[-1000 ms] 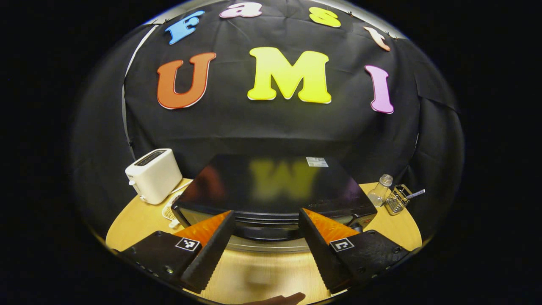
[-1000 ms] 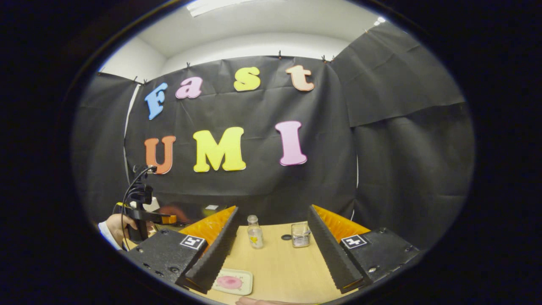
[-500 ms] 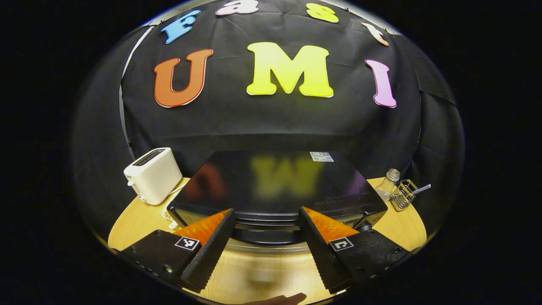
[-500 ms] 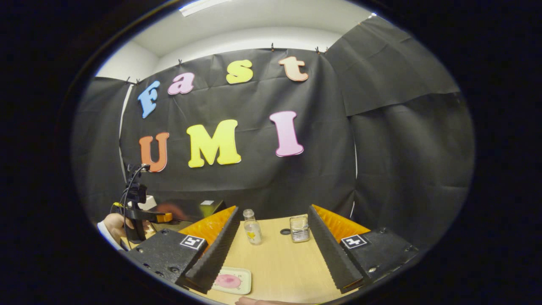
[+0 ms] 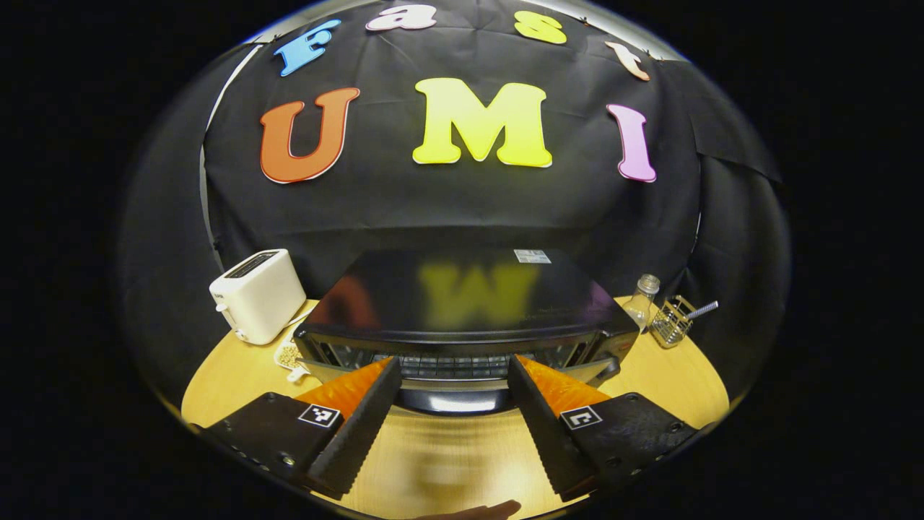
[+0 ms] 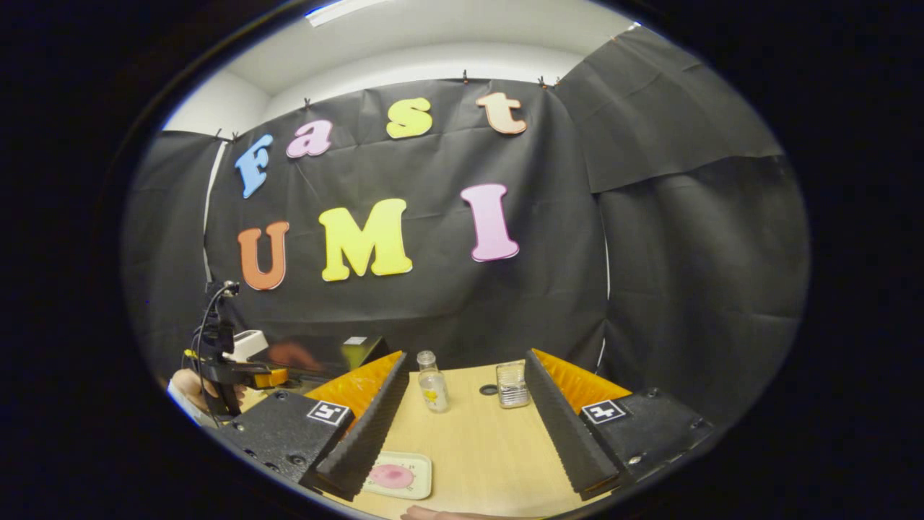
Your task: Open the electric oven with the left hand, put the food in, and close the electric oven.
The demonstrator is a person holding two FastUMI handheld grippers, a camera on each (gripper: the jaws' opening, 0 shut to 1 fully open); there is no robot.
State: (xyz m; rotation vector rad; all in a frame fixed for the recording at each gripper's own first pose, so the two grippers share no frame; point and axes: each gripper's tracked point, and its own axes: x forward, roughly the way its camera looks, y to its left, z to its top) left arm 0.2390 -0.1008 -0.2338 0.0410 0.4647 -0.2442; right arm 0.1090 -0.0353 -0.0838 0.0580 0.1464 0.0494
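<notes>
Left claw (image 5: 453, 386) gapes wide, holding nothing, at the electric oven (image 5: 462, 307) door's top edge, bare wooden surface (image 5: 447, 462) beneath. Right claw (image 6: 462, 393) is equally wide over open surface; the food tray (image 6: 398, 477) lies just beside its left finger, oven (image 6: 325, 352) well left.

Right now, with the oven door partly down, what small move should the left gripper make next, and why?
Probably pull the oven door further down. The left gripper straddles its handle, the rack is just visible through the gap, and the tray of food waits on the table near the open right gripper.
</notes>
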